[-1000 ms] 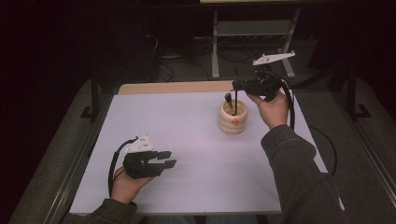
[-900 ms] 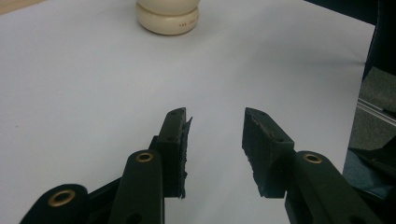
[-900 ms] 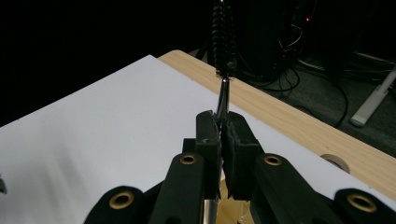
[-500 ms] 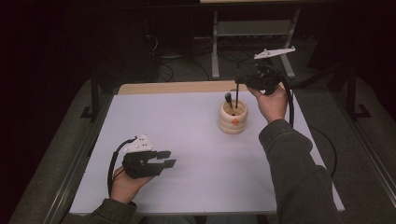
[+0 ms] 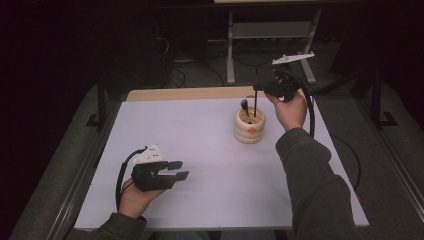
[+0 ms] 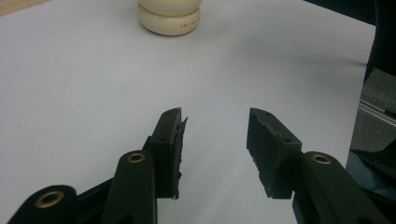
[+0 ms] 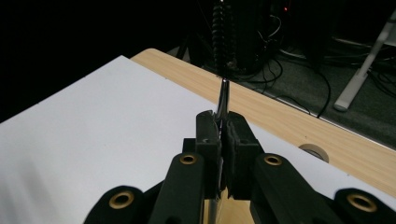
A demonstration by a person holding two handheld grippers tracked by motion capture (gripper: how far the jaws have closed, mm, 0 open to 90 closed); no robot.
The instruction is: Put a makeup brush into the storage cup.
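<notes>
A cream ringed wooden holder (image 5: 249,127) stands right of the mat's middle, and its base shows far off in the left gripper view (image 6: 170,18). One dark utensil (image 5: 244,106) leans in it. My right gripper (image 5: 260,89) hovers just above and behind the holder, shut on a thin dark utensil (image 5: 255,102) that hangs upright with its lower end in the holder's mouth. The right gripper view has the pads (image 7: 209,135) pinching that thin shaft (image 7: 223,95). My left gripper (image 5: 181,170) rests at the near left, open. Its jaws have just been opening, with nothing between them (image 6: 215,126).
A white mat (image 5: 200,150) covers the table, with a wooden strip (image 5: 190,93) bare along the far edge. Behind the table stand a metal frame (image 5: 270,30) and loose cables on a dark floor. A round tape roll (image 7: 314,152) lies near the wooden strip.
The right gripper has shifted a little with the thin utensil, whose lower end now sits lower in the holder. The left jaws stand slightly wider apart. The left hand stays put.
</notes>
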